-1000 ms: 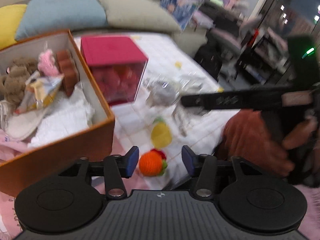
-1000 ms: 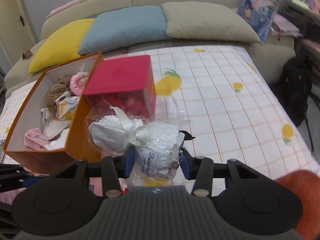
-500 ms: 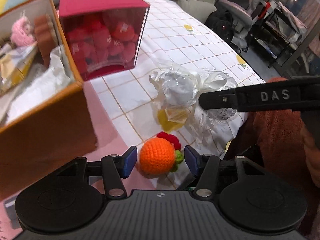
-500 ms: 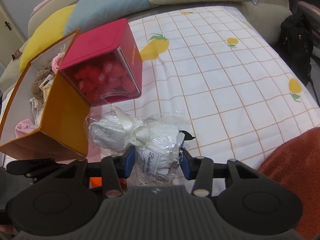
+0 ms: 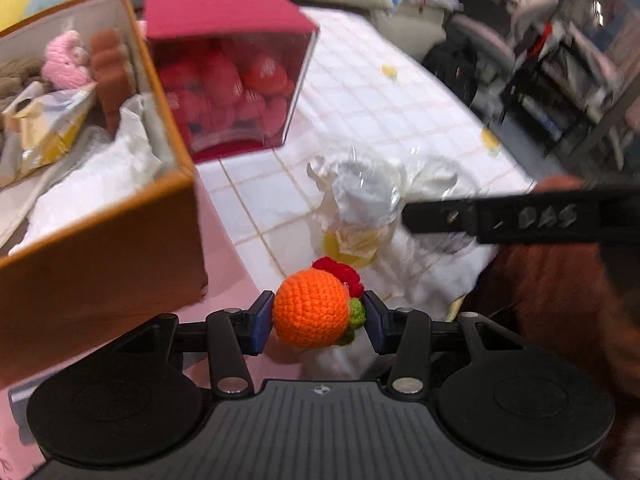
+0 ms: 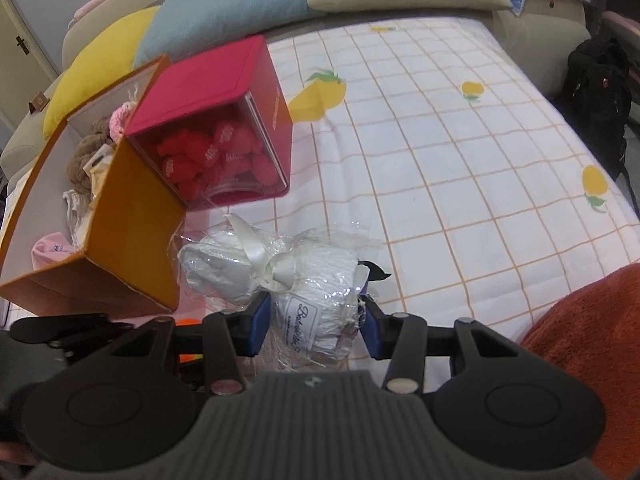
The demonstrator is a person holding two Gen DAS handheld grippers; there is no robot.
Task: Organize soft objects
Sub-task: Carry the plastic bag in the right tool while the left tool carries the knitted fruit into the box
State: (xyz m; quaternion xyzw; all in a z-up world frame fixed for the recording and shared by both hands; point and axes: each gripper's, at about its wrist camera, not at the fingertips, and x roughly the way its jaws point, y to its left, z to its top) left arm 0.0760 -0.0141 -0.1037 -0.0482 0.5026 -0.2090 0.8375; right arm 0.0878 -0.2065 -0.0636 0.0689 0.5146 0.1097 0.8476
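Dropped lower, the left gripper (image 5: 316, 322) has just been closing around the crochet orange (image 5: 311, 307), bottom center. Right gripper (image 6: 312, 326) clamps the wrapped bundle (image 6: 280, 276). Next: probably lift both into the orange box (image 5: 100, 248), left.

- Crocheted ball (image 5: 310, 312) between the left jaws: bright orange, with a green tuft and a dark red piece behind it.
- Wrapped bundle (image 6: 304, 280) between the right jaws: white under clear film, tied with a cream ribbon.
- Open box (image 5: 100, 248) left of the jaws: orange outside, white inside.
- Cube box (image 6: 224, 120) beyond the jaws: crimson, with a clear front showing red pieces.
- Cover (image 6: 460, 184) under it all: white with an orange grid and yellow fruit prints.
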